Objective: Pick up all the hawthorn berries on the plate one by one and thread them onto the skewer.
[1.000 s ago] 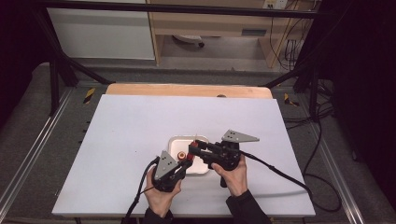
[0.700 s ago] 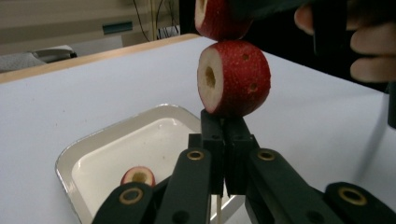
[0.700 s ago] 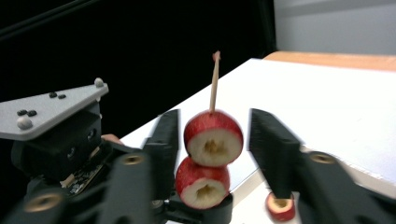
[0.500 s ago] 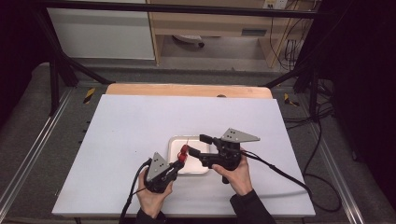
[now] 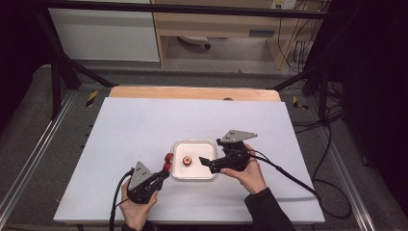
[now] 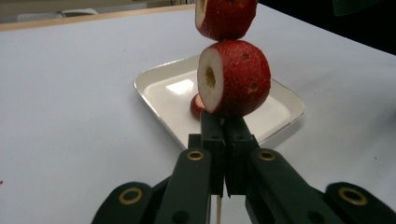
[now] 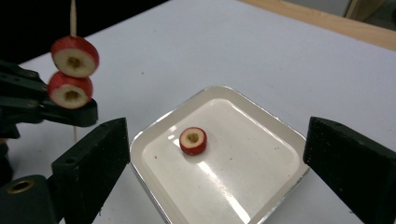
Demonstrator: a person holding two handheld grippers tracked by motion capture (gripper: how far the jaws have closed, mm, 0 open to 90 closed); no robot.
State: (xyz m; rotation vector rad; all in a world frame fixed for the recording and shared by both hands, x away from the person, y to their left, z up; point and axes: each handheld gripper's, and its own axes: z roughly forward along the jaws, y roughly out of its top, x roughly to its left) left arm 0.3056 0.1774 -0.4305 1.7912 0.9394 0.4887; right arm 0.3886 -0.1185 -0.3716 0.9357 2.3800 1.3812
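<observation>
A white square tray (image 5: 194, 174) sits at the table's middle with one red fruit slice (image 5: 186, 160) lying in it. My left gripper (image 5: 163, 172) is at the tray's near left corner, shut on a thin wooden skewer (image 6: 218, 210). Two red slices (image 6: 233, 77) are threaded on the skewer, just above the jaws. My right gripper (image 5: 211, 151) hovers at the tray's right side. Its jaws have just been opening and now stand wide apart with nothing between the pads. In the right gripper view the loose slice (image 7: 193, 140) lies in the tray (image 7: 261, 186) ahead of them.
The tray rests on a white board (image 5: 144, 125) with a wooden strip (image 5: 192, 93) along its far edge. Black frame bars and cables run along both sides of the table. A cable trails from each gripper.
The two grippers were together over the tray. My left gripper has drawn back toward the near left with the skewer, and the right gripper's jaws have spread wide.
</observation>
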